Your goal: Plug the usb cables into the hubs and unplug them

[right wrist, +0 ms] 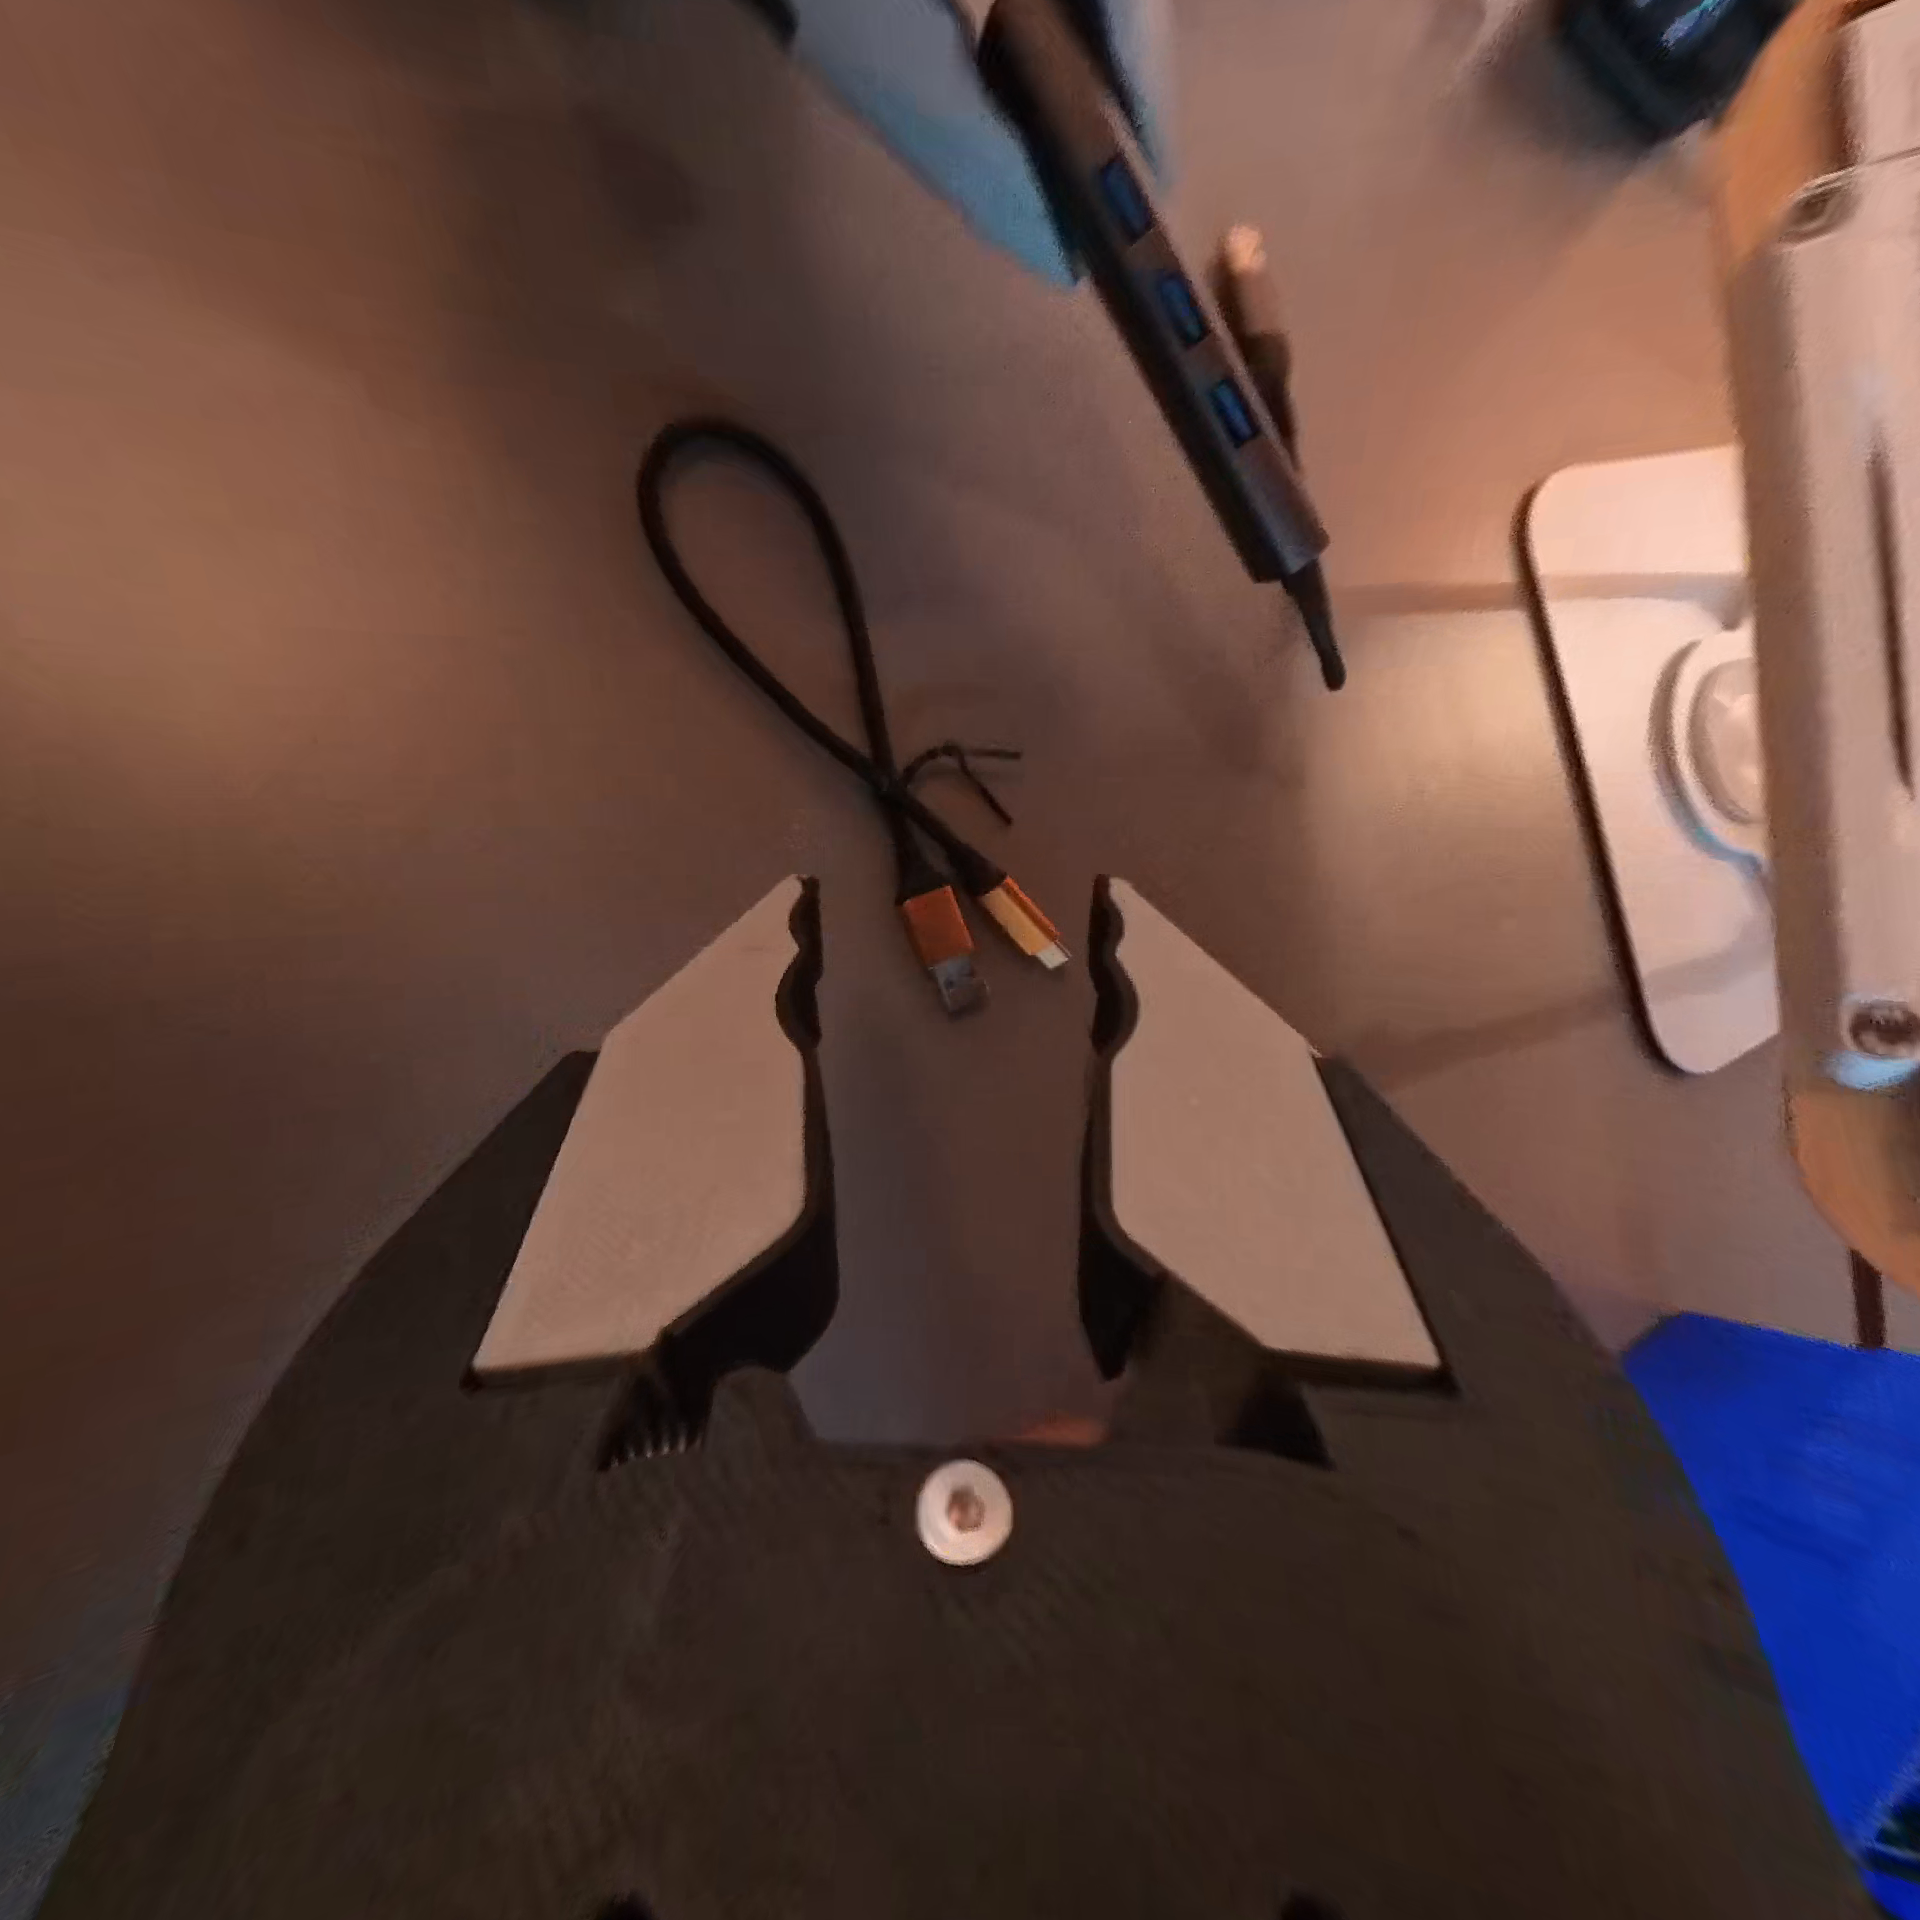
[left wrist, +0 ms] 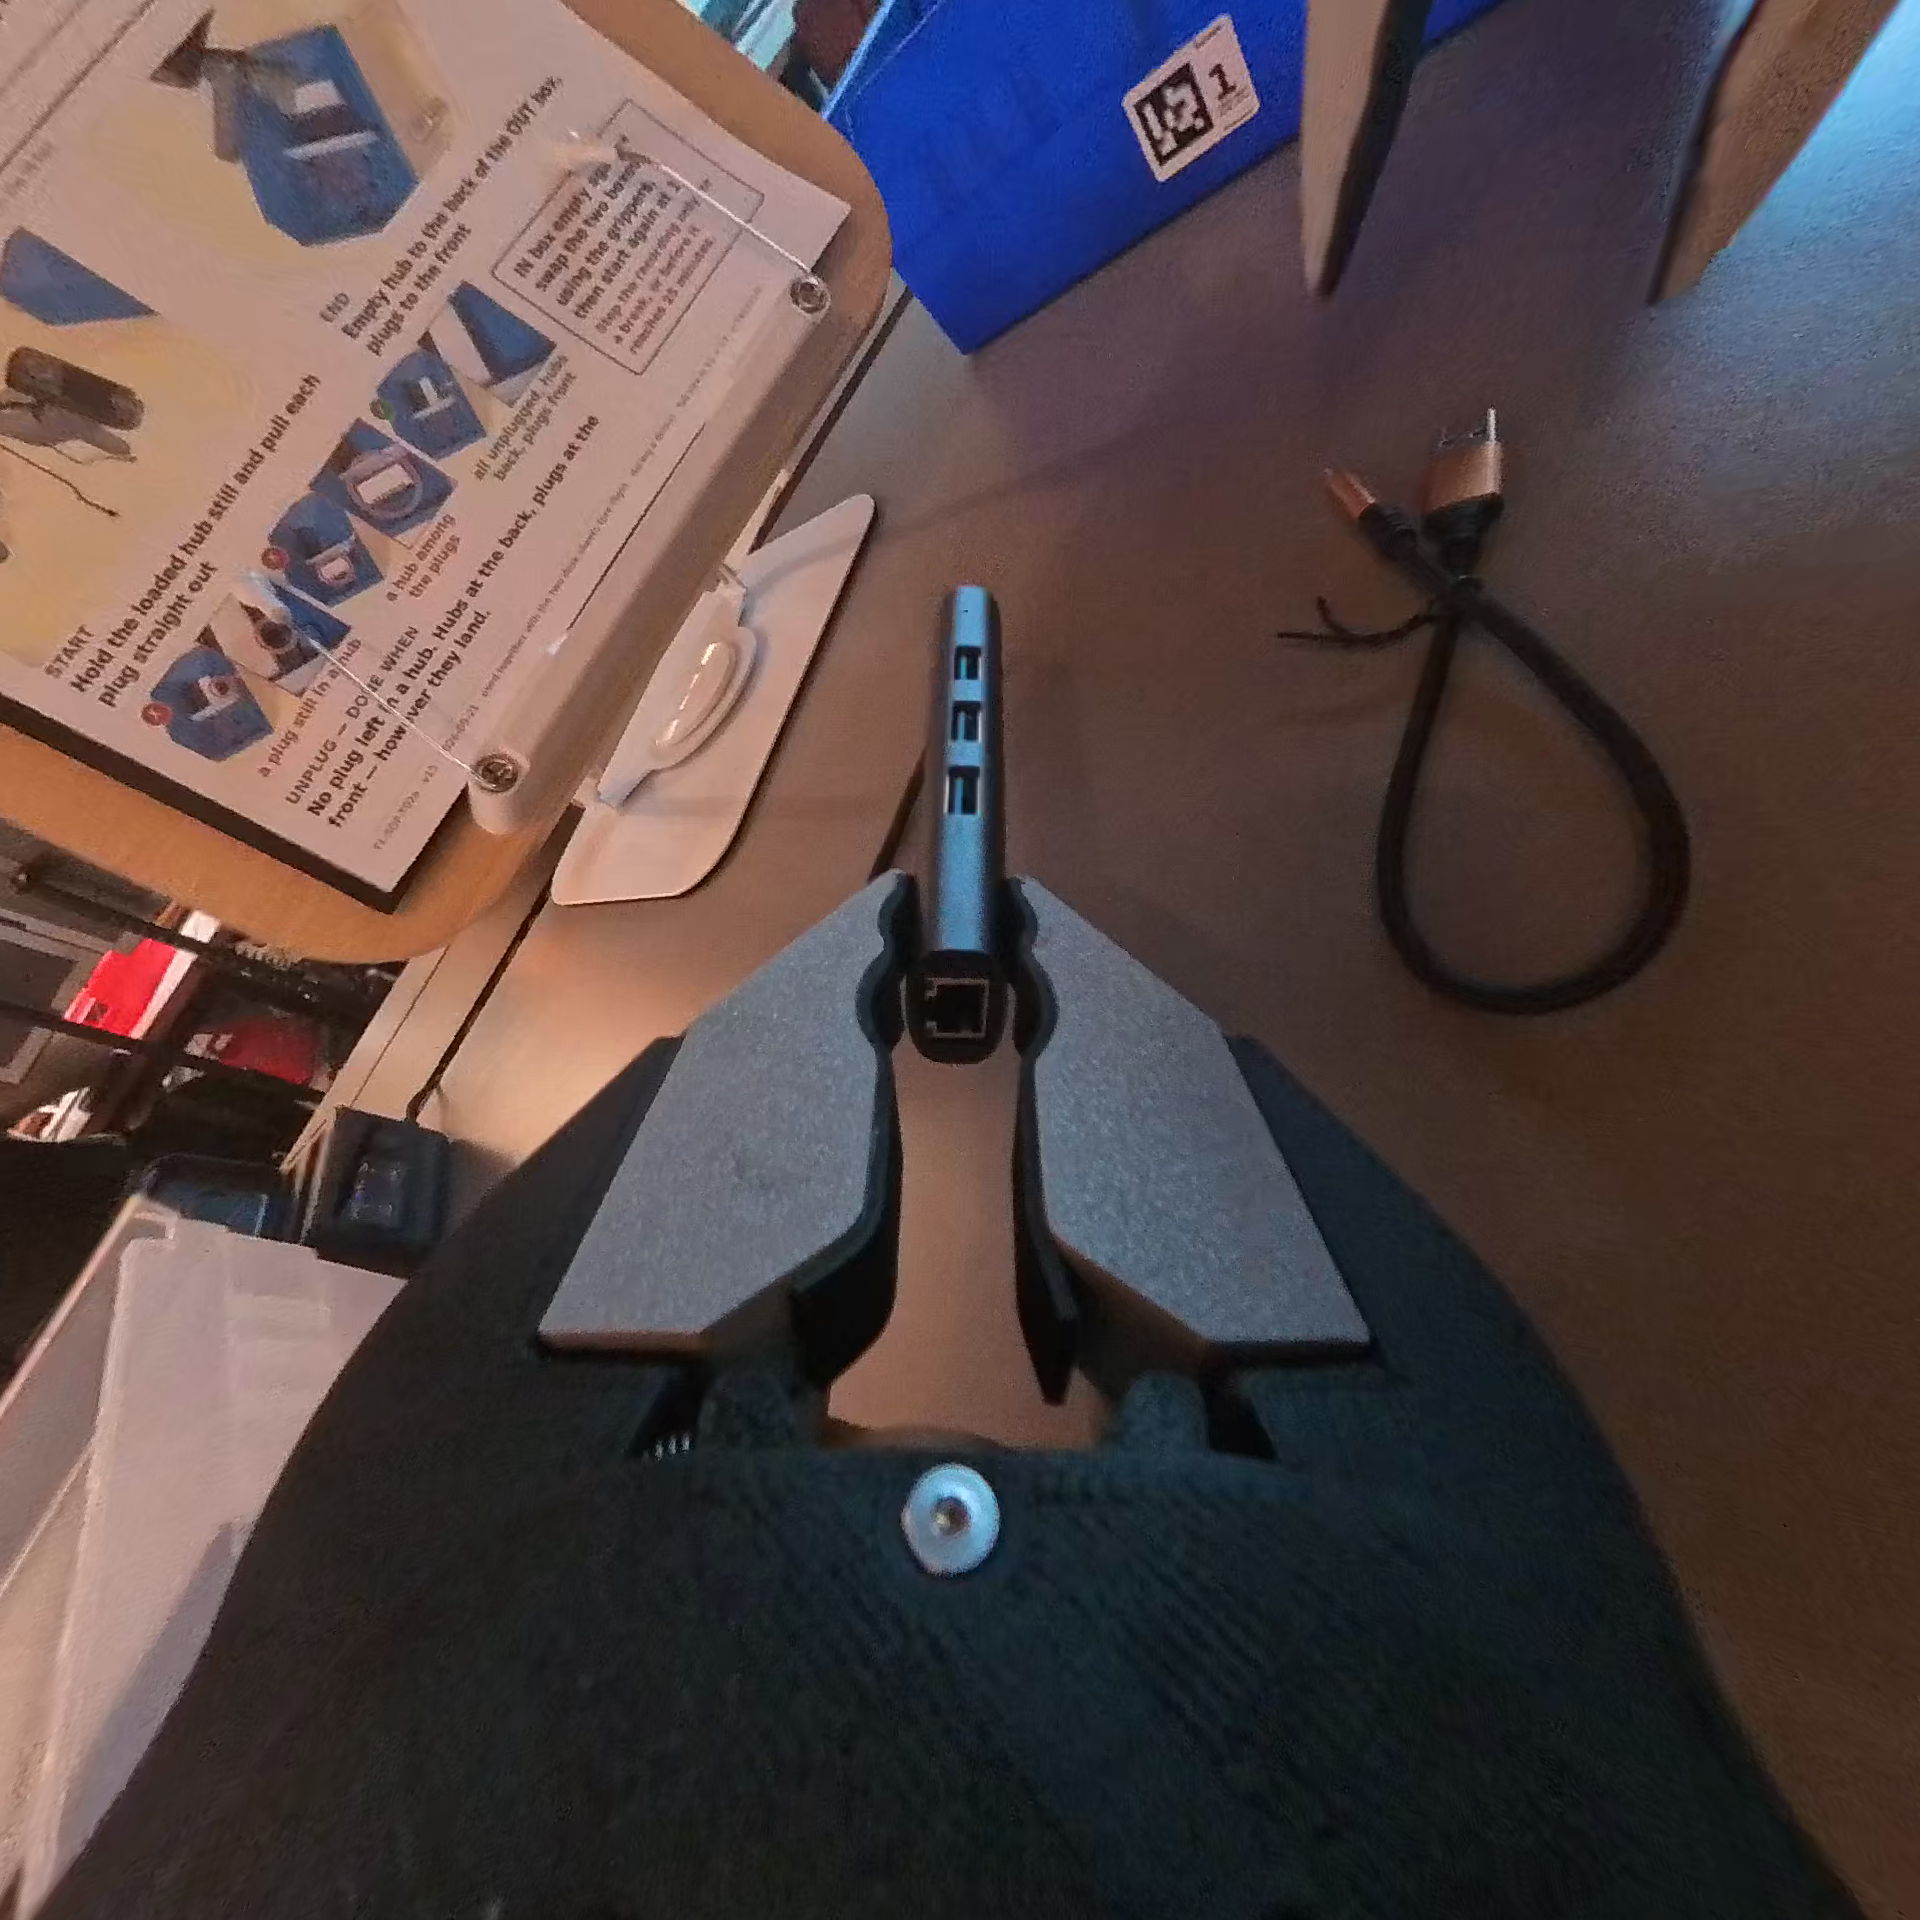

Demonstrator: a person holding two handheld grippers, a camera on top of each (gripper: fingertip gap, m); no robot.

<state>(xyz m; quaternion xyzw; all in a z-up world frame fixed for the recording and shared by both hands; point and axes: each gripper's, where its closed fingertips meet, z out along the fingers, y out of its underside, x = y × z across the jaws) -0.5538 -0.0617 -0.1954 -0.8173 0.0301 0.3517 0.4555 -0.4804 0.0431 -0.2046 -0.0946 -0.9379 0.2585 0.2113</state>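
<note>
Warm-lit brown tabletop [left wrist: 1247,1351], blue box [left wrist: 1039,156]

This looks like a lab or data-collection workstation. A printed instruction sheet [left wrist: 343,416] on a wooden board stands on a white stand [left wrist: 717,707] at the far left of a brown tabletop [left wrist: 1143,499]; a blue bin [left wrist: 1049,156] bearing a square marker tag sits far off, and dark shelving [left wrist: 156,997] fills the left.
</note>
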